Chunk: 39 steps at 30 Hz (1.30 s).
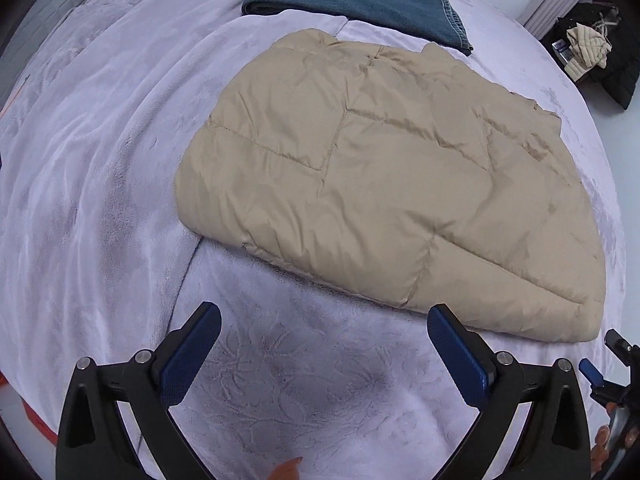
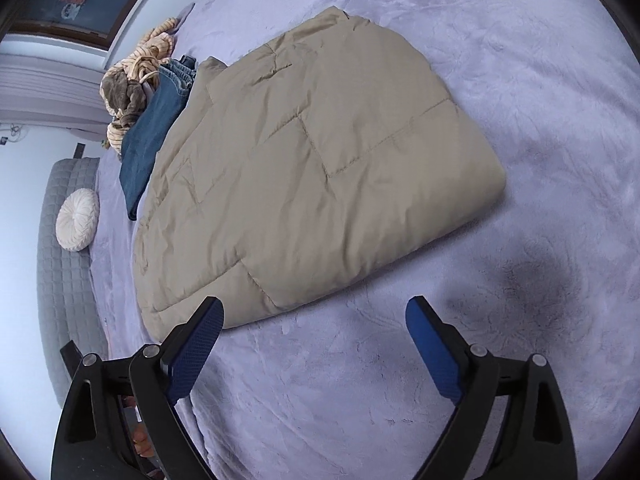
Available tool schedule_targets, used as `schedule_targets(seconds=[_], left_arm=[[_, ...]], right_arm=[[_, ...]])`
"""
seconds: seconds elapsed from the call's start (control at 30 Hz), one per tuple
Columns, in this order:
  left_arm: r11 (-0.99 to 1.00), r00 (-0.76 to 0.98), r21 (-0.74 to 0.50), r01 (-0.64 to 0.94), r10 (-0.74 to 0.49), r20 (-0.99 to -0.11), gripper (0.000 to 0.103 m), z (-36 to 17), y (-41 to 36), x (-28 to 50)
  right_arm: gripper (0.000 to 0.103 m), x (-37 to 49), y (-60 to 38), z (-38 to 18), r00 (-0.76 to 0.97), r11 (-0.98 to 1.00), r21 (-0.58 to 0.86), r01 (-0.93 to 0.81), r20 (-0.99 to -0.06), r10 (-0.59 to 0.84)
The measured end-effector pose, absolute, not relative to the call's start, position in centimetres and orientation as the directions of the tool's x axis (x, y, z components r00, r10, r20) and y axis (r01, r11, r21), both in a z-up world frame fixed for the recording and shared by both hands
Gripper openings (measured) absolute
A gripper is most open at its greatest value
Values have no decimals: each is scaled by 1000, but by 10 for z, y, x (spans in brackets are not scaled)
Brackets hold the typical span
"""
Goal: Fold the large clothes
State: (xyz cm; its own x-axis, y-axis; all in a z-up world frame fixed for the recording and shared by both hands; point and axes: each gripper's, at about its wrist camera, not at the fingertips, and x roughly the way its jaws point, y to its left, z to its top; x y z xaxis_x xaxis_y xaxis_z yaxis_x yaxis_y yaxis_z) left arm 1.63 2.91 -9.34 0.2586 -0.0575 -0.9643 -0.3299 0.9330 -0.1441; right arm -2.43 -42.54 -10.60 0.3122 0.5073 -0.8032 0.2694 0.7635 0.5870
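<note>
A beige quilted puffer garment (image 1: 384, 176) lies folded into a flat bundle on the lilac plush bedspread (image 1: 100, 160). It also shows in the right wrist view (image 2: 304, 172). My left gripper (image 1: 324, 312) is open and empty, just short of the bundle's near edge, its right fingertip close to the hem. My right gripper (image 2: 314, 306) is open and empty, hovering over the bedspread (image 2: 540, 100) at the bundle's near edge, its left fingertip in front of the fabric. The right gripper's tip also shows at the lower right edge of the left wrist view (image 1: 600, 364).
Folded blue jeans (image 1: 360, 0) lie beyond the beige bundle, also in the right wrist view (image 2: 154, 136). A striped tan garment heap (image 2: 136, 76) lies past them. A round white cushion (image 2: 77, 219) rests by a grey quilted headboard (image 2: 64, 280). Dark clothes (image 1: 596, 52) sit beside the bed.
</note>
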Motion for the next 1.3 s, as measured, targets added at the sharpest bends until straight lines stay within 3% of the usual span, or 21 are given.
schedule_targets(seconds=[0.07, 0.13, 0.43, 0.63, 0.77, 1.07, 1.1, 1.13, 1.17, 1.2, 1.23, 1.27, 1.3], left_arm=[[928, 270, -154, -338, -61, -961, 103, -97, 27, 15], [928, 270, -157, -339, -64, -961, 103, -102, 25, 14], [905, 304, -246, -347, -139, -943, 103, -124, 43, 23], [772, 406, -500, -392, -342, -847, 103, -146, 86, 27], [699, 425, -586, -410, -422, -801, 103, -169, 104, 40], [652, 521, -624, -431, -384, -762, 103, -179, 106, 90], [654, 522, -617, -437, -374, -767, 98, -182, 106, 94], [664, 530, -608, -435, -357, -769, 75, -182, 106, 94], [674, 539, -610, -416, -358, -763, 60, -182, 106, 95], [673, 547, -628, -390, -379, -746, 40, -180, 107, 97], [672, 557, -638, -375, -387, -735, 32, -176, 106, 97], [684, 563, -637, -355, -388, -730, 28, -171, 105, 97], [703, 565, -625, -339, -379, -733, 24, -165, 104, 98]], right_arm=[[94, -23, -426, -113, 307, 755, 598, 267, -796, 522], [103, -22, -426, -119, 307, 754, 599, 269, -796, 523], [103, -23, -430, -144, 356, 685, 649, 332, -758, 546], [103, -18, -433, -162, 416, 599, 714, 364, -699, 581], [103, -9, -431, -175, 436, 539, 753, 378, -658, 614], [103, 32, -405, -191, 463, 404, 838, 366, -541, 702], [103, 33, -404, -194, 467, 395, 838, 376, -540, 700], [103, 32, -404, -195, 473, 387, 838, 385, -539, 696], [102, 30, -405, -196, 482, 372, 840, 394, -534, 694], [93, 29, -407, -196, 489, 362, 842, 401, -531, 693], [83, 27, -409, -197, 490, 356, 840, 408, -531, 691], [60, 25, -410, -198, 488, 346, 844, 409, -523, 698], [47, 23, -411, -197, 492, 338, 847, 410, -517, 700]])
